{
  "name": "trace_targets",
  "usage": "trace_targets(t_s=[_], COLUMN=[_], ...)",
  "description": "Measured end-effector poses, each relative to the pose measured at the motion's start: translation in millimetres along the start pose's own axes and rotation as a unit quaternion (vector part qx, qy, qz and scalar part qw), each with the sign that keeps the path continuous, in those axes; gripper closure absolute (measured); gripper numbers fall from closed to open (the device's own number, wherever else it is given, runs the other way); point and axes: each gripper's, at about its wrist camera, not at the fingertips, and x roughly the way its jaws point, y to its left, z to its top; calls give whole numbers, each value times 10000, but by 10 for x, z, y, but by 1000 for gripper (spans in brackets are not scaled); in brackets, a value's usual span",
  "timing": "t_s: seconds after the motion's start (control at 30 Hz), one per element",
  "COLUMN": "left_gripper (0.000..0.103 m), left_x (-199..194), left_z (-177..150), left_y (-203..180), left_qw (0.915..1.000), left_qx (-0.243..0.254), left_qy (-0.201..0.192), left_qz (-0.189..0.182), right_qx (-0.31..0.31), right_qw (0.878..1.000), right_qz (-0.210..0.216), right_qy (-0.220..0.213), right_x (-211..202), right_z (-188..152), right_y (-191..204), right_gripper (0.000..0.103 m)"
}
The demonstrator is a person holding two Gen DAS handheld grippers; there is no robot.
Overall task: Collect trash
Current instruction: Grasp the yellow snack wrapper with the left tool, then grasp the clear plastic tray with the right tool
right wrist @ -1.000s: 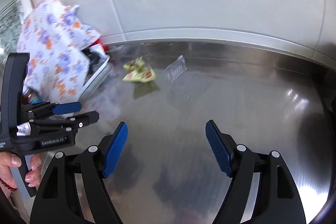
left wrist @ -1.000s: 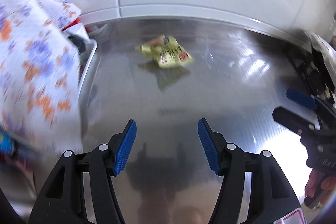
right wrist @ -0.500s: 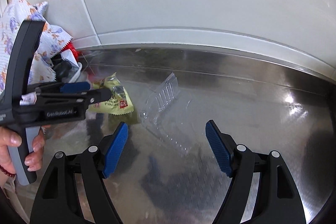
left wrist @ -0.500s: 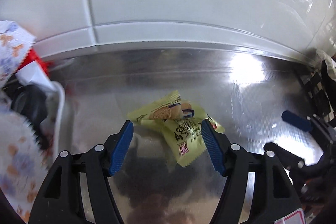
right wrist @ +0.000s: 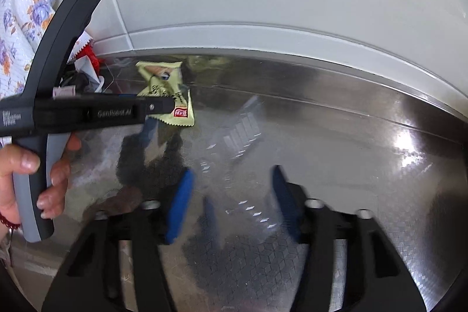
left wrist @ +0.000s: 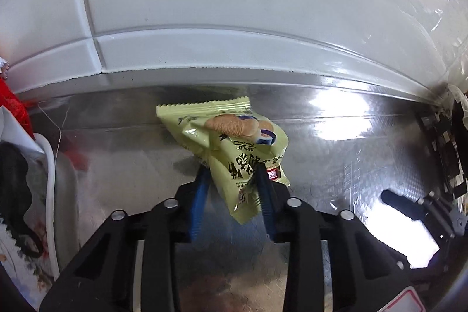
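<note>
Broad steel counter with a faint cube pattern, backed by a pale glossy wall, the landmark for everything here. At the counter's left end, a white-rimmed bin stuffed with dark and red scraps, with a floral cloth heaped beyond it. Near the middle of the counter, a clear plastic tray, flattened and hard to read against the reflections, apparently lying on the steel just right of the wrapper. Above the counter, lifted clear of it to judge by the shadow underneath, a yellow-green biscuit wrapper, crumpled, serrated top edge toward the wall. Left gripper pinched down narrow on the wrapper's lower half, blue pads pressing both faces, person's hand squeezing the trigger in the right wrist view. Right gripper spread wide and holding nothing, poised low over the counter with the clear tray directly ahead between the fingers. Step in hand, by the look of it: first pick made, wrapper secured, carry to the bin not yet done. Next call: swing leftward along the counter to the bin rim and release over the opening, keeping the pinch firm since slick foil may slide; for the right side, a shallow approach to catch a thin tray edge.
</note>
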Motion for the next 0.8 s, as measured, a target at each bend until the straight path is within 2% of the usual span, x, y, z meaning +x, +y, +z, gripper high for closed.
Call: trace_targets(t_s=[0.03, 0.1, 0.3, 0.6, 0.8], left_gripper=[75, 79, 88, 89, 89], left_x=[43, 48, -7, -244, -568], left_z=[51, 66, 88, -55, -250], left_y=[29, 25, -9, -71, -54], left_qw=[10000, 10000, 9998, 9996, 9994], left_qx=[7, 44, 143, 182, 200], left_qy=[-2, -16, -113, -235, -291], left_qz=[13, 12, 2, -7, 40], right_qx=[1, 21, 151, 289, 244], right_qw=[10000, 10000, 9998, 9991, 9989], right_qz=[3, 26, 90, 185, 283], right_qy=[16, 6, -138, -239, -294], right_x=[10, 16, -63, -229, -428], right_z=[-5, -18, -29, -64, -160], right_y=[2, 0, -30, -28, 87], right_gripper=[73, 84, 87, 89, 89])
